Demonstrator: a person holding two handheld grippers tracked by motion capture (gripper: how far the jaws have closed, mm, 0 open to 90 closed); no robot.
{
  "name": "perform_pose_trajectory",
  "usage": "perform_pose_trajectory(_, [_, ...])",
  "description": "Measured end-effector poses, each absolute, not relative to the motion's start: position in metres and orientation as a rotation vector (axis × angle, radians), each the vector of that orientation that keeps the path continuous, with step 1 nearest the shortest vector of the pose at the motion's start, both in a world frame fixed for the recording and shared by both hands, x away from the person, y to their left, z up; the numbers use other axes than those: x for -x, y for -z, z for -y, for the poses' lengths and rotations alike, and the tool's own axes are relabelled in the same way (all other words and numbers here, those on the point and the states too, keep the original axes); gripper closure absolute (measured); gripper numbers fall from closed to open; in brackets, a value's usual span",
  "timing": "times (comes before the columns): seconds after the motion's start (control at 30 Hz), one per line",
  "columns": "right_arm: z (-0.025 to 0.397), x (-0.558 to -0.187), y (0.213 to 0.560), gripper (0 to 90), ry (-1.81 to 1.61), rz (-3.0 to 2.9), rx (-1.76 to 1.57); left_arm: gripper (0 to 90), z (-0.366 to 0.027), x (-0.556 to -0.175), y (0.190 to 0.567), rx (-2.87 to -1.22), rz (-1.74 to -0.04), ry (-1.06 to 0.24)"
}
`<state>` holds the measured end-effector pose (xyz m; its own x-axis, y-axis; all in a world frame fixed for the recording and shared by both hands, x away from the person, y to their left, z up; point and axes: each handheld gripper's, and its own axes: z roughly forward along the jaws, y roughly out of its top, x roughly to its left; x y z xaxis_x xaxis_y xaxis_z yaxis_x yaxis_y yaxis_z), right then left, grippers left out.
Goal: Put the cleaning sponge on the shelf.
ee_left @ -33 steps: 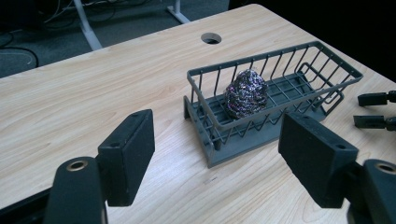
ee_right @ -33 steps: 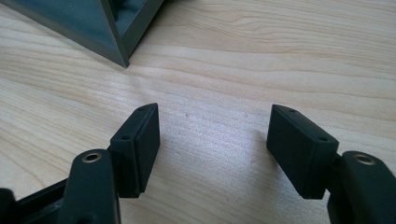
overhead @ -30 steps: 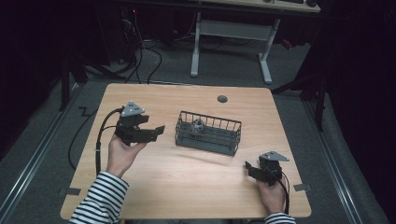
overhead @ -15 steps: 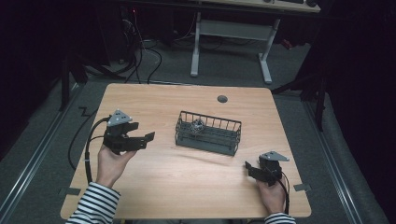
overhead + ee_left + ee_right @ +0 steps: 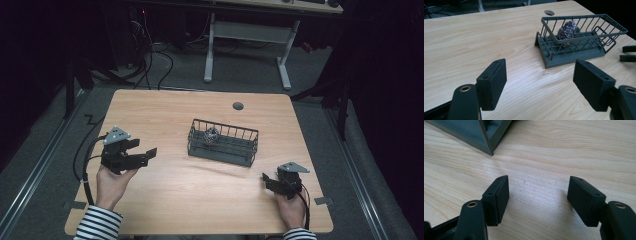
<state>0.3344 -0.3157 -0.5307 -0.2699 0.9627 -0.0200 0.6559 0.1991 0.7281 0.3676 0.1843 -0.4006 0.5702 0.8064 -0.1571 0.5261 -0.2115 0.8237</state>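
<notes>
Wire-barred grey basket (image 5: 223, 143) cradles a crinkly metallic scrubber ball (image 5: 211, 135); both grippers' fingers spread, empty.

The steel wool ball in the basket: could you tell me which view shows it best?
The left gripper view: the steel wool ball sits large behind the basket wires. The high view shows it tiny; the right gripper view catches a basket corner.

One table, one basket, one ball, two grippers.

At frame centre of the high view stands one wire basket (image 5: 223, 144) holding one scouring ball (image 5: 211, 135), on one wooden table (image 5: 165, 117) with one round hole (image 5: 238, 106) near its upper edge. Two grippers: left gripper (image 5: 145, 153) at lower left, right gripper (image 5: 265, 179) at lower right, two jaws each, spread wide. Two hands; two striped sleeves along the bottom edge.
</notes>
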Motion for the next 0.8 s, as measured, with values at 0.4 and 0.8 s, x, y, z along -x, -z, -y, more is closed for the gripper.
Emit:
perform_pose_trajectory(0.4, [0.316,-0.334,0.531,34.2,-0.847,-2.001,-1.506,27.6,-0.195,-0.36,0.415,-1.884,-1.12,-0.388])
perform_pose_trajectory(0.8, [0.315,-0.334,0.531,34.2,-0.847,-2.002,-1.505,27.6,-0.205,-0.354,0.431,-1.871,-1.167,-0.376])
